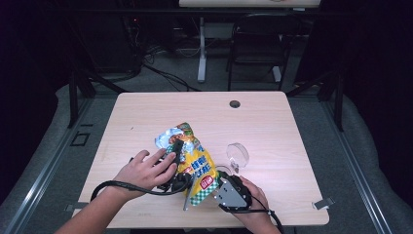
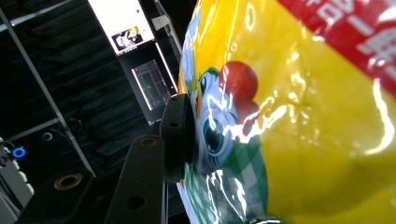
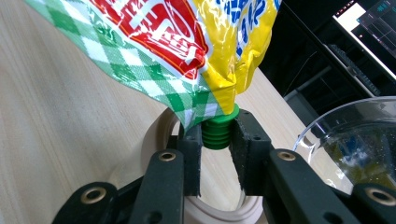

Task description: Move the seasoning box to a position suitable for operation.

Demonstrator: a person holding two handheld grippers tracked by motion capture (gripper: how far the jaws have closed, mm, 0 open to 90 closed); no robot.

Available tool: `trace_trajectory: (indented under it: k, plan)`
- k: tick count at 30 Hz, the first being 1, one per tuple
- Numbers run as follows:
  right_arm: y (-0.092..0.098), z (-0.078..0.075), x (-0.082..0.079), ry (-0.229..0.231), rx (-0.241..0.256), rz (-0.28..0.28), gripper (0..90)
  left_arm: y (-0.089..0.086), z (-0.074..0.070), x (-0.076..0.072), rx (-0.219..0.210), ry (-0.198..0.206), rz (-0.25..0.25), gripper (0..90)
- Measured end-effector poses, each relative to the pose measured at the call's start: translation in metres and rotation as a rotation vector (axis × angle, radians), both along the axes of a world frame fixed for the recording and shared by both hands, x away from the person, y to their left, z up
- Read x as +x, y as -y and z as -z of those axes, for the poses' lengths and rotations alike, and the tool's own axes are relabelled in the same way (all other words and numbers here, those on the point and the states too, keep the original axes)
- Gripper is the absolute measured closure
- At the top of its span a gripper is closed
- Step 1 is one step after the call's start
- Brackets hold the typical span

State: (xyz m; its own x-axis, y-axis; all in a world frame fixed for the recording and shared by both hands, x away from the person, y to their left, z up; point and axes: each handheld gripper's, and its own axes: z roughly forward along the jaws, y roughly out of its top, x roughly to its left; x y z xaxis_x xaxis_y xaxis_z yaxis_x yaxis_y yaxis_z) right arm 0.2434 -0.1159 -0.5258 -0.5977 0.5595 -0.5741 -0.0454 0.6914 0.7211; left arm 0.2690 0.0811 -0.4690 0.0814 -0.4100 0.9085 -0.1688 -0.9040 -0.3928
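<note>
A yellow pouch (image 1: pixel 196 163) with a green checked end and a silver open top is held above the table (image 1: pixel 263 122). My left gripper (image 1: pixel 177 157) is shut on the pouch's upper part. In the left gripper view one black jaw presses the glossy pouch (image 2: pixel 289 116) and the other jaw is hidden behind it. My right gripper (image 1: pixel 217 187) holds the lower end. In the right gripper view it (image 3: pixel 218 140) is shut on the pouch's ribbed green cap (image 3: pixel 218 132), under the checked corner of the pouch (image 3: pixel 177 42).
A clear glass bowl (image 1: pixel 237 155) stands just right of the pouch, and close to my right gripper's jaws in its own view (image 3: pixel 355 140). A pale ring (image 3: pixel 154 135) lies on the table under those jaws. A chair (image 1: pixel 258 44) stands beyond the table.
</note>
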Motion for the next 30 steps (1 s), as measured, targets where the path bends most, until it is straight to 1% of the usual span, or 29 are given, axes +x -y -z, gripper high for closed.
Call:
trace_trajectory:
  k: [1, 2, 9, 10, 11, 14, 15, 20, 22, 26, 27, 28, 30]
  plan:
    - [0.0002, -0.0002, 0.0, 0.0, -0.001, 0.0, 74.2, 0.0004, -0.0004, 0.0001, 0.002, -0.001, 0.0, 66.0]
    - [0.0005, -0.0003, 0.0, 0.001, -0.001, 0.001, 74.2, 0.0012, -0.0012, -0.0002, 0.015, 0.003, -0.006, 66.2]
    - [0.0008, -0.0008, -0.0002, 0.003, 0.001, 0.003, 74.2, 0.003, -0.0027, -0.0011, 0.034, 0.014, -0.009, 66.9]
    - [0.0008, -0.0008, -0.0002, 0.003, 0.001, 0.003, 74.2, 0.003, -0.0027, -0.0011, 0.034, 0.014, -0.009, 66.9]
    - [0.0006, -0.0007, -0.0002, 0.004, 0.0, 0.002, 74.2, 0.0024, -0.0018, -0.0004, 0.015, 0.009, 0.004, 67.0]
    - [0.0002, -0.0007, -0.0004, 0.004, 0.001, 0.001, 74.3, 0.0022, -0.0021, -0.0009, 0.018, 0.011, 0.003, 67.3]
    - [0.0002, -0.0007, -0.0004, 0.004, 0.001, 0.001, 74.3, 0.0023, -0.0026, -0.0013, 0.027, 0.012, -0.003, 67.3]
    - [-0.0009, 0.0002, -0.0002, 0.01, -0.002, 0.0, 74.3, 0.0013, -0.0019, -0.0021, 0.026, 0.013, -0.003, 67.4]
    - [-0.001, 0.0003, -0.0003, 0.009, -0.004, -0.002, 74.3, 0.0011, -0.0016, -0.0024, 0.02, 0.02, 0.005, 67.5]
    - [-0.0008, 0.0, 0.0001, 0.015, -0.002, -0.002, 74.4, 0.0017, -0.0028, -0.0029, 0.031, 0.025, 0.008, 67.5]
    - [-0.0006, -0.0001, 0.0, 0.016, -0.002, -0.001, 74.3, 0.0016, -0.0027, -0.0026, 0.024, 0.024, 0.015, 67.5]
    - [-0.0005, -0.0001, 0.0, 0.017, -0.003, -0.002, 74.4, 0.002, -0.0035, -0.0032, 0.035, 0.029, 0.012, 67.6]
    - [-0.0005, -0.0001, -0.0001, 0.014, -0.002, 0.0, 74.4, 0.0022, -0.0034, -0.0031, 0.036, 0.029, 0.019, 67.6]
